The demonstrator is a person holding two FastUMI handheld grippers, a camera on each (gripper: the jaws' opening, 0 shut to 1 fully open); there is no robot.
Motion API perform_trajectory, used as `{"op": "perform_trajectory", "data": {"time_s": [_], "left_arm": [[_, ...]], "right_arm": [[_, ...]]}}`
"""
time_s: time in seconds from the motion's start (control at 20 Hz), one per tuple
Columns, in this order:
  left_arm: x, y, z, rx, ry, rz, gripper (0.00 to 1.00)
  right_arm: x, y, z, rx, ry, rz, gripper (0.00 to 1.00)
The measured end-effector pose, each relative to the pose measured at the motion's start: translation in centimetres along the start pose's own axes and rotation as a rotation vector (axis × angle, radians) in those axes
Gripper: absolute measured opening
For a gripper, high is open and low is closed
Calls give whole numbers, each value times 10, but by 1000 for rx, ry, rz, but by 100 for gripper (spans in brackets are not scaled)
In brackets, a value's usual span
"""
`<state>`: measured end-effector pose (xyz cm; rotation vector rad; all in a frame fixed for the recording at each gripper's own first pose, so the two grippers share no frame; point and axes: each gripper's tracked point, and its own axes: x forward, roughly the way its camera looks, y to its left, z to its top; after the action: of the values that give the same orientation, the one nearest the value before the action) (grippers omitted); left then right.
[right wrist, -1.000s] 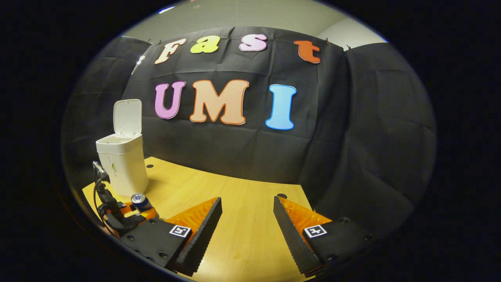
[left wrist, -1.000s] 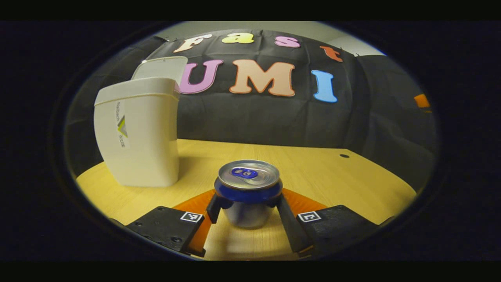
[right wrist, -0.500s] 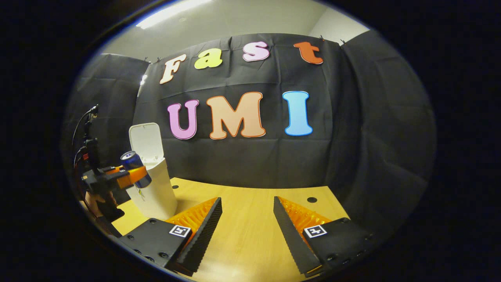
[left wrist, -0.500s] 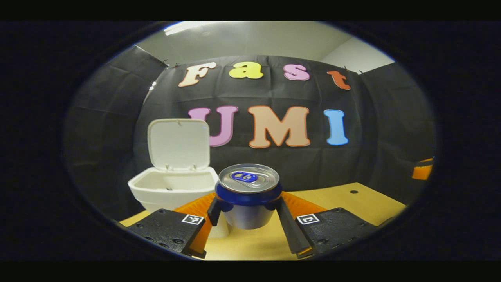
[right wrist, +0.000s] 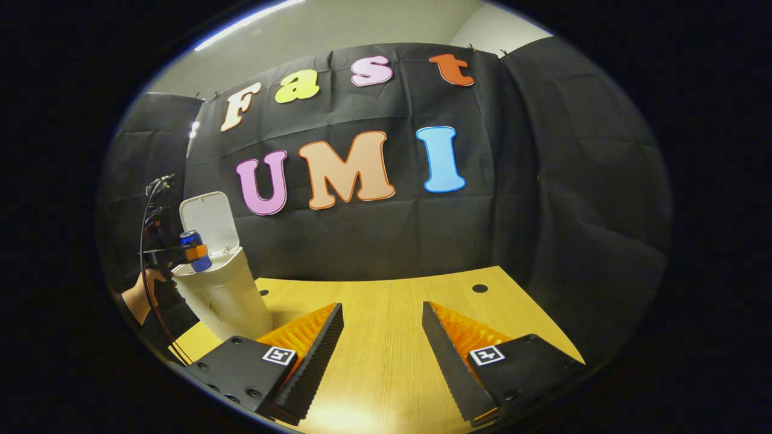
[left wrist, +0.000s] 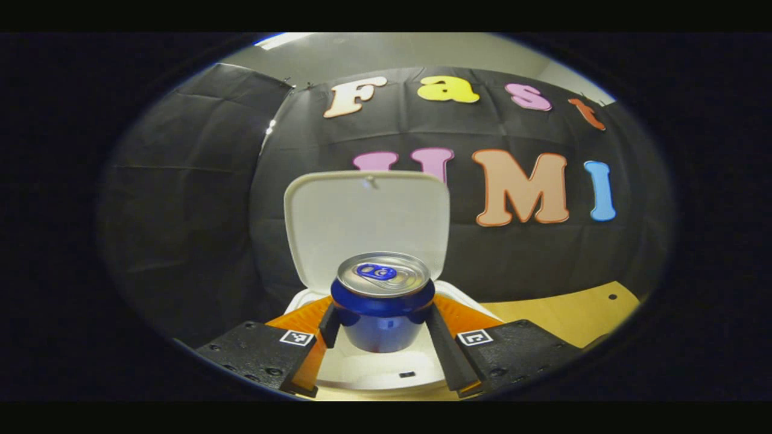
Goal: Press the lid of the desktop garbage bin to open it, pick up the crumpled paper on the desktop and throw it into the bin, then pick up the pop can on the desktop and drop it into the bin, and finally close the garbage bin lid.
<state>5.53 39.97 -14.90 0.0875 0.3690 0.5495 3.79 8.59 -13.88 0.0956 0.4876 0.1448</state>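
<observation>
In the left gripper view my left gripper point(left wrist: 380, 328) is shut on the blue pop can point(left wrist: 382, 301), held upright with its silver top showing. The can hangs just above the open mouth of the white garbage bin point(left wrist: 374, 367), whose lid point(left wrist: 367, 220) stands raised behind it. In the right gripper view the bin point(right wrist: 223, 289) stands at the left of the wooden table, with the can point(right wrist: 195, 249) in the left gripper point(right wrist: 196, 252) over its opening, a hand holding that gripper. My right gripper point(right wrist: 381, 343) stands open above the table with nothing between its fingers.
The wooden table point(right wrist: 386, 325) stretches from the bin to the right, with small round holes point(right wrist: 480, 288) near its far edge. The black booth wall closes off the back and the sides.
The left gripper carried the can up from the table and over to the bin's open mouth. The right gripper stayed open and shifted only slightly.
</observation>
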Motion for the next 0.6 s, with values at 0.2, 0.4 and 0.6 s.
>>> {"op": "perform_trajectory", "data": {"time_s": [0.2,0.4,0.6], "left_arm": [[3,-6,-14,5,21,-11,74],[1,-13,-12,25,-11,-20,91],[-23,-21,56,75,-162,-30,93]], "right_arm": [[0,6,0,-12,7,-17,88],[2,8,3,-18,8,-6,88],[1,7,8,-25,-7,5,88]]}}
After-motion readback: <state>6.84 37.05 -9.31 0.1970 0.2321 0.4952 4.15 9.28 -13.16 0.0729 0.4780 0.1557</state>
